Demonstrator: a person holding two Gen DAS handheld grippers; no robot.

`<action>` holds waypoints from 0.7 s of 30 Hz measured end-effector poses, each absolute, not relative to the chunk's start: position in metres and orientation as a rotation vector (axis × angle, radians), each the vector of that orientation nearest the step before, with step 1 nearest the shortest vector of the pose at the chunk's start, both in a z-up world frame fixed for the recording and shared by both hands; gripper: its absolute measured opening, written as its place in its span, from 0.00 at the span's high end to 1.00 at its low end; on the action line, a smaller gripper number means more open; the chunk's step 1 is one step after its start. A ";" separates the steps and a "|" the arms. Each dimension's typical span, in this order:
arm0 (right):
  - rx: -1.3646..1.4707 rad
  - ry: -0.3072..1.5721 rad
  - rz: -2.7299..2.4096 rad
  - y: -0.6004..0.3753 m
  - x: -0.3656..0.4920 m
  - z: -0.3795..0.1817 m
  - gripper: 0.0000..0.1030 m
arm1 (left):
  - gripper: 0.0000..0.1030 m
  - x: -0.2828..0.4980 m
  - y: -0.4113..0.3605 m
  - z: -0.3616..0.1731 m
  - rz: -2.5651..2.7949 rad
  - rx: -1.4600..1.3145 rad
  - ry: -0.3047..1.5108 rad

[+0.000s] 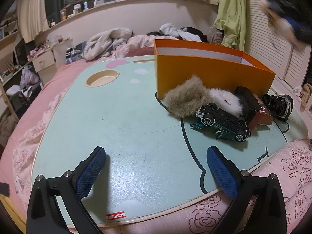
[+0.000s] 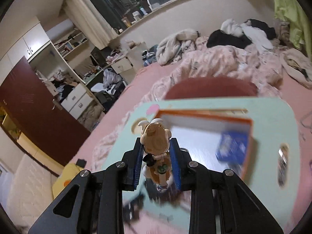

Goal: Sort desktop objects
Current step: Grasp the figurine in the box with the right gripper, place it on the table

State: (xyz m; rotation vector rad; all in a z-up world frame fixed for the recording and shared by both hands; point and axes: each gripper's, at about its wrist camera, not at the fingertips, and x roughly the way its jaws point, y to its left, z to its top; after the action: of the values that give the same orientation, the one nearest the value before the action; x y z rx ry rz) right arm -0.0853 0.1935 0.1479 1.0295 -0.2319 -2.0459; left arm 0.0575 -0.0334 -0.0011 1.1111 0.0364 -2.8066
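Note:
My left gripper (image 1: pixel 156 155) is open and empty, low over the near part of the mint-green lap table (image 1: pixel 117 120). An orange box (image 1: pixel 210 74) stands at the table's far right. In front of it lie a tan fur puff (image 1: pixel 185 97), a white fur puff (image 1: pixel 224 97), an overturned black toy car (image 1: pixel 224 122), a dark brown block (image 1: pixel 251 107) and black lace fabric (image 1: pixel 278 105). My right gripper (image 2: pixel 157 152) is shut on a small figurine (image 2: pixel 156 142) and holds it above the orange box (image 2: pixel 204 122), which holds a blue packet (image 2: pixel 233 148). The right gripper shows blurred at the upper right of the left wrist view (image 1: pixel 282 25).
The table sits on a bed with a pink rose-print quilt (image 1: pixel 282 175). A round cup recess (image 1: pixel 102 78) lies at the table's far left. Piled clothes (image 1: pixel 109 41) lie beyond the table. Shelves and drawers (image 2: pixel 78 97) stand to the left.

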 end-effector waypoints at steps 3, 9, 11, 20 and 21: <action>1.124 -0.269 -2.036 0.203 -0.075 0.117 0.73 | 0.00 0.058 -0.034 -0.001 -2.807 1.111 0.037; 1.310 -0.282 -2.100 0.194 -0.095 0.036 0.71 | 0.00 0.058 -0.033 -0.001 -2.808 1.110 0.038; 1.309 -0.283 -2.158 0.192 -0.098 0.030 0.71 | 0.00 0.057 -0.034 -0.001 -2.808 1.109 0.038; 0.949 -0.115 -2.407 0.214 -0.020 0.070 0.26 | 0.00 0.057 -0.034 -0.002 -2.808 1.109 0.042; 0.961 -0.058 -2.390 0.212 -0.011 0.065 0.26 | 0.00 0.057 -0.033 -0.002 -2.808 1.109 0.043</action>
State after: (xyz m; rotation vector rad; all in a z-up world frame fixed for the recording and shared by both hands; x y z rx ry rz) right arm -0.0110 0.2120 0.0648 0.9606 -0.0578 -2.3900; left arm 0.0571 -0.0335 -0.0015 1.1093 0.0425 -2.8080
